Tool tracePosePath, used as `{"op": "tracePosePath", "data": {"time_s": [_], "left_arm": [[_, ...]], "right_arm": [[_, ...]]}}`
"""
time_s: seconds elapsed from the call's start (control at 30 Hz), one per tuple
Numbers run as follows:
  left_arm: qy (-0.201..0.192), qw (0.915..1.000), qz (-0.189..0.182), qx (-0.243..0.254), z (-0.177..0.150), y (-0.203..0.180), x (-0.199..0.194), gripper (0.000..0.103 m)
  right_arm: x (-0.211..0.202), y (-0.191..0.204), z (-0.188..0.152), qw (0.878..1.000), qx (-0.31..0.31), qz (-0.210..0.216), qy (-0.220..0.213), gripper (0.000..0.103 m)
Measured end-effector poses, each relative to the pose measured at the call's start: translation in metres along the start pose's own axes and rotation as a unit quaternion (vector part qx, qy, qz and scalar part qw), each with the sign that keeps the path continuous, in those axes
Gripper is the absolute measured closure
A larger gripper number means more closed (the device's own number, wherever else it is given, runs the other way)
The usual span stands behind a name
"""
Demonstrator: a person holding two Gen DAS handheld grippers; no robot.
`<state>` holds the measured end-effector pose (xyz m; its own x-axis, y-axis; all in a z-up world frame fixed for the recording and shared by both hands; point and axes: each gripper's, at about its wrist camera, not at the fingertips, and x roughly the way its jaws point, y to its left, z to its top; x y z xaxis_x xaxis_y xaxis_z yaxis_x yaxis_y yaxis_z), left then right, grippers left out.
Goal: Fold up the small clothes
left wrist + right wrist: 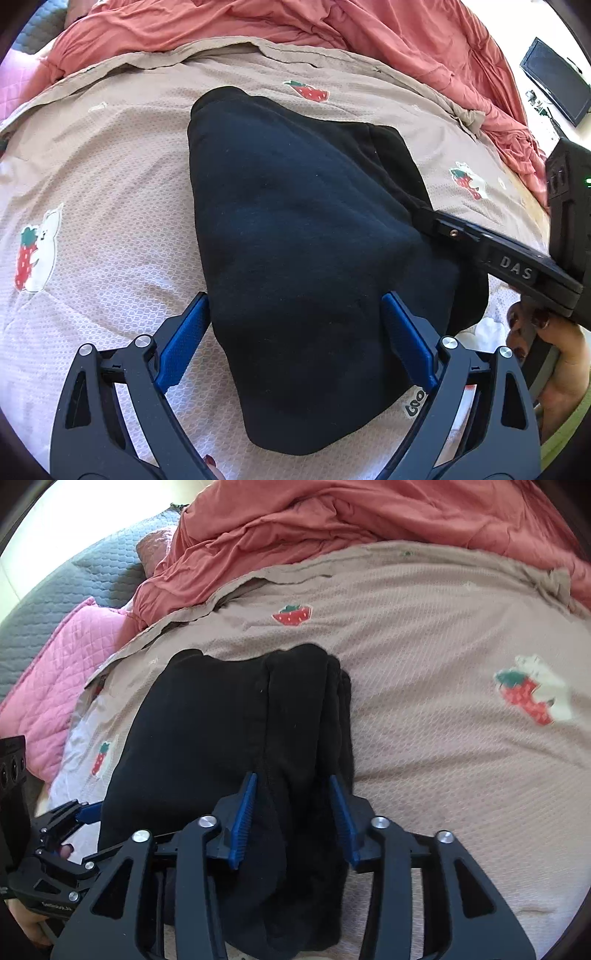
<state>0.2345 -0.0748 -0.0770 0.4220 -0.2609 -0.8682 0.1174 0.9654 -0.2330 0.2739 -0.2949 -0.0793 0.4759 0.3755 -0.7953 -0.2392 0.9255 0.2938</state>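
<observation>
A black garment (306,236) lies partly folded on a beige strawberry-print bedspread (110,166). My left gripper (295,306) is open, its blue pads (184,343) spread on either side of the garment's near end. My right gripper (291,779) straddles a bunched fold of the same black garment (221,731), its blue pads (243,812) standing apart on either side of the fold. The right gripper's body also shows at the right of the left wrist view (517,266), reaching onto the garment's right edge. The left gripper shows at the lower left of the right wrist view (88,812).
A rumpled salmon-red duvet (332,520) lies along the far side of the bed. A pink quilted pillow (62,672) and grey quilt (74,587) lie at the far left. A dark monitor (554,81) stands off the bed at right.
</observation>
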Motion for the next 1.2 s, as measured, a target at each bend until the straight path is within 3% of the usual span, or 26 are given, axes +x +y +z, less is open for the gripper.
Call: {"op": "tracePosePath", "data": {"time_s": [0.03, 0.47, 0.6, 0.8, 0.9, 0.97, 1.03, 1.2], "left_arm": [[-0.001, 1.0, 0.002, -0.001, -0.001, 0.0, 0.0, 0.017], [-0.004, 0.9999, 0.011, 0.004, 0.0, -0.001, -0.004, 0.013], [0.0, 1.0, 0.008, -0.001, -0.002, 0.003, 0.002, 0.011], [0.001, 1.0, 0.002, -0.01, -0.005, 0.007, 0.004, 0.01], [-0.005, 1.0, 0.007, -0.005, -0.004, 0.006, -0.004, 0.01], [-0.007, 0.9999, 0.012, -0.002, -0.003, 0.006, -0.008, 0.01], [-0.008, 0.9998, 0.02, 0.001, -0.003, 0.006, -0.014, 0.01], [-0.027, 0.9989, 0.038, 0.003, -0.001, 0.007, -0.035, 0.009]], "right_arm": [[-0.002, 0.0, 0.001, 1.0, -0.002, -0.009, -0.002, 0.046], [-0.009, -0.004, 0.003, 1.0, 0.004, -0.004, 0.0, 0.045], [0.006, -0.003, -0.003, 0.999, -0.014, -0.023, 0.026, 0.046], [0.009, -0.006, -0.004, 0.999, -0.002, -0.019, 0.027, 0.042], [-0.005, -0.006, 0.0, 1.0, 0.009, -0.011, 0.001, 0.036], [-0.02, -0.001, 0.002, 0.999, -0.012, -0.036, -0.031, 0.019], [-0.033, 0.004, 0.001, 0.996, -0.025, -0.052, -0.061, 0.012], [-0.064, 0.013, -0.009, 0.987, -0.05, -0.08, -0.128, 0.007]]}}
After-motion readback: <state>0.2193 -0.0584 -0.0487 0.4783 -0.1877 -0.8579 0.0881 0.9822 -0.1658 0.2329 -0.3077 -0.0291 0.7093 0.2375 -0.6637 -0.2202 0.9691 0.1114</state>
